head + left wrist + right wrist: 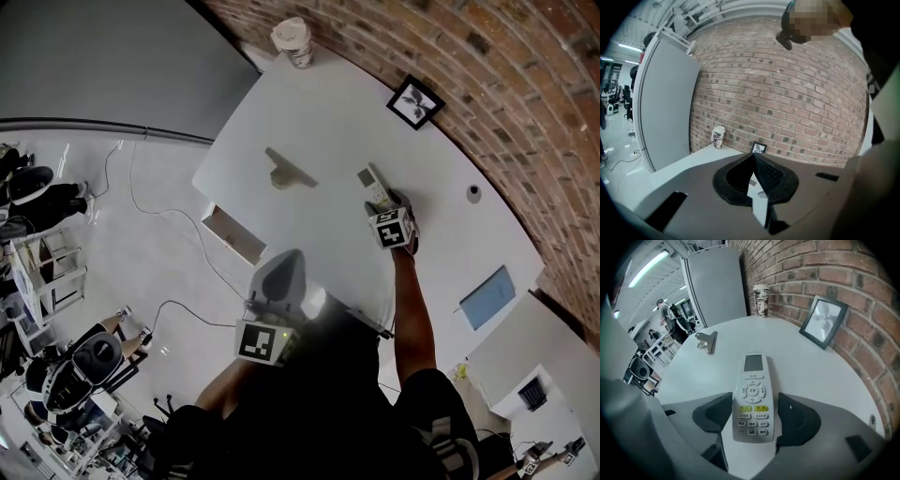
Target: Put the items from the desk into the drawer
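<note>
My right gripper [752, 417] stood spread around the remote [753, 380] at lower centre, not squeezing it; my left gripper [753, 155] was pressed together.

The remote control [752, 399] is white with a grey screen, pale buttons and two yellow-green ones; the desk [806, 366] is white and the brick wall [825, 268] red-brown with pale mortar lines. The paper cup [761, 300] is white with a dark mottled print, the picture frame [824, 320] black around a grey-and-white picture, the clip [707, 341] silvery grey. The right gripper [753, 420] has black pads [799, 420] on a grey body, and its cube [392, 228] bears black-and-white square markers
</note>
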The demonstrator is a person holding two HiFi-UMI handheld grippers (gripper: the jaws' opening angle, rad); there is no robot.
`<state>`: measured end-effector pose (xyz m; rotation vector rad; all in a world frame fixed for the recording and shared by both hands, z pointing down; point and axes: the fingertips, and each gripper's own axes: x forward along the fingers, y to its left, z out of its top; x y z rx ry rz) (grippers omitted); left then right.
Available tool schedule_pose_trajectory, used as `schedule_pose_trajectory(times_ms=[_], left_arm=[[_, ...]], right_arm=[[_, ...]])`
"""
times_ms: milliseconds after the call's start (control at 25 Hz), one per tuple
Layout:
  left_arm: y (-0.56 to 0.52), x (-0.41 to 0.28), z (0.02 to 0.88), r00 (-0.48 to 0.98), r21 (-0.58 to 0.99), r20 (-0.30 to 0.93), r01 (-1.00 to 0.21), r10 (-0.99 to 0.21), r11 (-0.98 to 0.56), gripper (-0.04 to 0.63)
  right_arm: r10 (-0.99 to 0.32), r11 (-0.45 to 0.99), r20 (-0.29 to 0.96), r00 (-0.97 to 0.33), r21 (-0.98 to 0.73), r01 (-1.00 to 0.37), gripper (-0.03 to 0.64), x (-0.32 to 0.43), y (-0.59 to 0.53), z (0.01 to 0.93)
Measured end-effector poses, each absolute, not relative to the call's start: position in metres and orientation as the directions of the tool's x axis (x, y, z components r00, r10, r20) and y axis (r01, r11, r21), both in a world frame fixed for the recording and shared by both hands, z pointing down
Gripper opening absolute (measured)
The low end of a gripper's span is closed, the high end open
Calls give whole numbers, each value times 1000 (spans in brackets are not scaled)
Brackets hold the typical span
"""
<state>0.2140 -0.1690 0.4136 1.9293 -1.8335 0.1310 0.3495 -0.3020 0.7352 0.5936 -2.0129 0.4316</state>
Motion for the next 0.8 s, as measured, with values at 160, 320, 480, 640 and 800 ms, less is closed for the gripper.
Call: schedule_pose_trajectory(times_ms=[160,320,480,640,800], left_arm=[[-164,213,414,85,271,386,-962,-919,25,0],[-158,212,411,67,269,376,-962,-924,40,0],[-148,206,404,39,263,365,-963,-930,62,0],[-139,201,401,6,252,354,-964,-935,89,0],[-128,196,395,-33,250,344,-960,-938,125,0]], right_arm=[[-248,816,874,-418,-44,-577,275,350,-303,735],[-256,813,875,-411,-35,-582,247,349,-302,736],[-280,806,871,-404,-15,-591,247,350,-300,731],[-294,807,862,-413,-8,-590,247,349,-298,726],[-294,814,857,-424,-8,-581,247,347,-291,718]])
